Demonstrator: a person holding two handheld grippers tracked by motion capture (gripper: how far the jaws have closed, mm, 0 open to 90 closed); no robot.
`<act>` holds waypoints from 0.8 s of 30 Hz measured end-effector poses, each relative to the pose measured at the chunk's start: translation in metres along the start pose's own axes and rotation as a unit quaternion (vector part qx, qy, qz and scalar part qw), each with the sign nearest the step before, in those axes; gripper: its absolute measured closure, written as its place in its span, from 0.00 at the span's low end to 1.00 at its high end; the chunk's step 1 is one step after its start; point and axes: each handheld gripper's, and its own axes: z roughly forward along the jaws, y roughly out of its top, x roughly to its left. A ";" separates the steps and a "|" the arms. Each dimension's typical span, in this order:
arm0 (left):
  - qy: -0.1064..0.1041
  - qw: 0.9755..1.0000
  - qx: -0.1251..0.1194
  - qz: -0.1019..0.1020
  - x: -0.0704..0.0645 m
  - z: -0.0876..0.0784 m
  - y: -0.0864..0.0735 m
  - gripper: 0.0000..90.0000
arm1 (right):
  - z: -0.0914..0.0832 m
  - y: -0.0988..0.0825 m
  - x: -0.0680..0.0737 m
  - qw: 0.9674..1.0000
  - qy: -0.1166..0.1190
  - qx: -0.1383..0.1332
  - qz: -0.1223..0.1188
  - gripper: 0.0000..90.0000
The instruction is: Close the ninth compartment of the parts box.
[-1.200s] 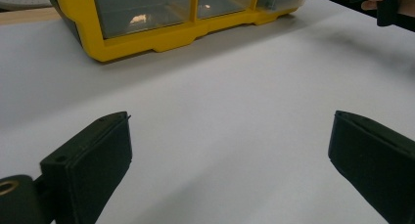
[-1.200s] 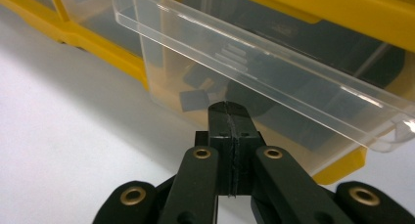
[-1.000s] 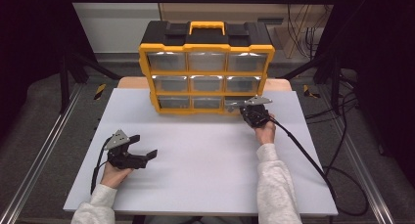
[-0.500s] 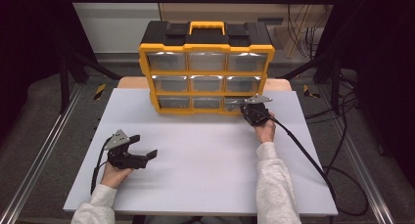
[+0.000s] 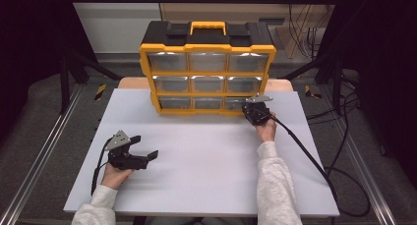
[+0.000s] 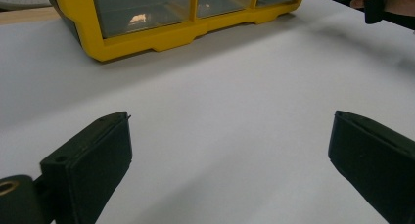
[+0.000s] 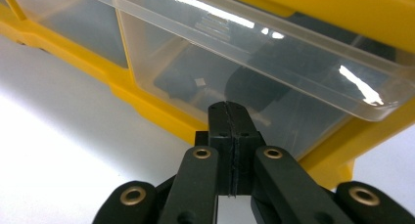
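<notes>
Drawer (image 7: 235, 82) at the bottom right of the yellow organiser (image 5: 207, 72) is the thing in hand, and the right gripper (image 7: 229, 117) is up against it. No brand, label or writing can be read anywhere on the organiser or the grippers.

Nearest the person, the left gripper (image 5: 129, 154) rests on the white bench (image 5: 206, 171), well apart from the organiser. In the left gripper view its 2 black fingers (image 6: 93, 155) stand wide apart with bare bench between them and hold nothing. They look like matt, blocky plastic pads with flat inner faces.

Farther off, on the right side of the bench, the right gripper (image 5: 256, 111) reaches the front of the organiser's lowest row. In the right gripper view its fingers (image 7: 219, 131) are pressed flat together, with nothing between them, and their joined tip sits at the clear front wall of the drawer; I cannot tell whether it touches. A black cable (image 5: 305, 156) trails back from this gripper across the bench.

The drawer is transparent, glossy plastic with a protruding lip along its top edge, and dark shapes show dimly through it. The organiser stands at the far edge of the bench: a yellow frame holding 3 rows of 3 clear drawers, with a black top and a yellow carrying handle (image 5: 208, 26).
</notes>
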 end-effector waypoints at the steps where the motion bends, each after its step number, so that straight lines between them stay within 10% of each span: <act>1: 0.000 1.000 0.000 0.000 0.000 0.000 0.000 0.02 | 0.000 0.000 0.000 1.000 -0.001 0.000 -0.001 1.00; 24: 0.000 1.000 -0.001 -0.001 0.000 -0.001 0.000 0.02 | -0.013 0.004 0.007 1.000 0.011 -0.008 -0.008 1.00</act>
